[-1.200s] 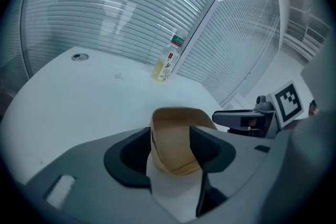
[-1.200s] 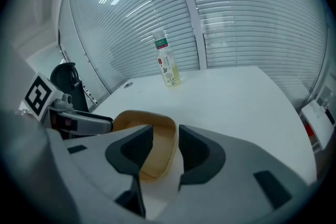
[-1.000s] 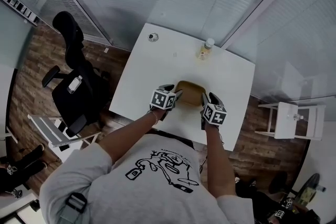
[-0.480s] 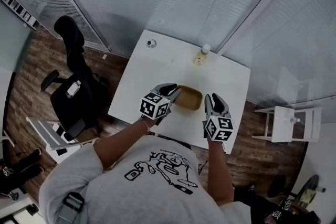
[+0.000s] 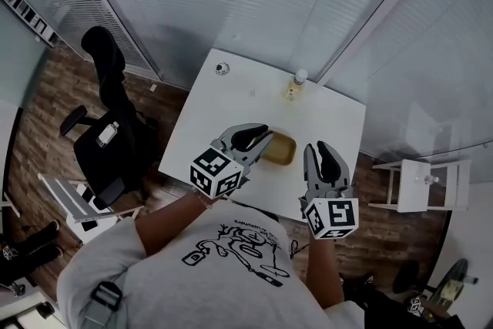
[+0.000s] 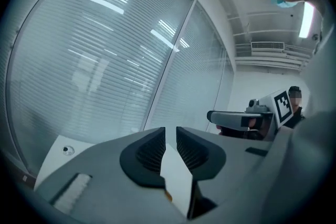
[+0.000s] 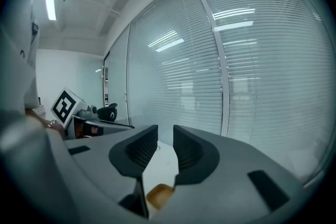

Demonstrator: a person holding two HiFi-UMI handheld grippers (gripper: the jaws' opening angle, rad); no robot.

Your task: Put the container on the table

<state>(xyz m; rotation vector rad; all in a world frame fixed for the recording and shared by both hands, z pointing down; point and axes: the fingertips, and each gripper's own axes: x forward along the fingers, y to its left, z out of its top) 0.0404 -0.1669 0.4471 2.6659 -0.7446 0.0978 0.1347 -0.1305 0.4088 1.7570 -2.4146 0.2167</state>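
The tan container [image 5: 277, 149] stands on the white table [image 5: 231, 100] near its front edge; a corner of it also shows below the jaws in the right gripper view [image 7: 159, 194]. Both grippers hang well above the table and hold nothing. My left gripper [image 5: 266, 136] is just left of the container, and its jaws are shut on nothing [image 6: 170, 136]. To the container's right, my right gripper [image 5: 317, 148] shows only a thin gap between its pads [image 7: 165, 136], with nothing in it. Both point roughly level at the blinds.
A small bottle [image 5: 295, 85] and a small round object [image 5: 222, 68] stand at the table's far edge. A black office chair [image 5: 108, 112] is to the left, and a white stand [image 5: 420, 181] to the right. Glass walls with blinds run behind the table.
Both grippers have lifted up and away from the container's sides. The container stays on the table. The left jaws have come together.
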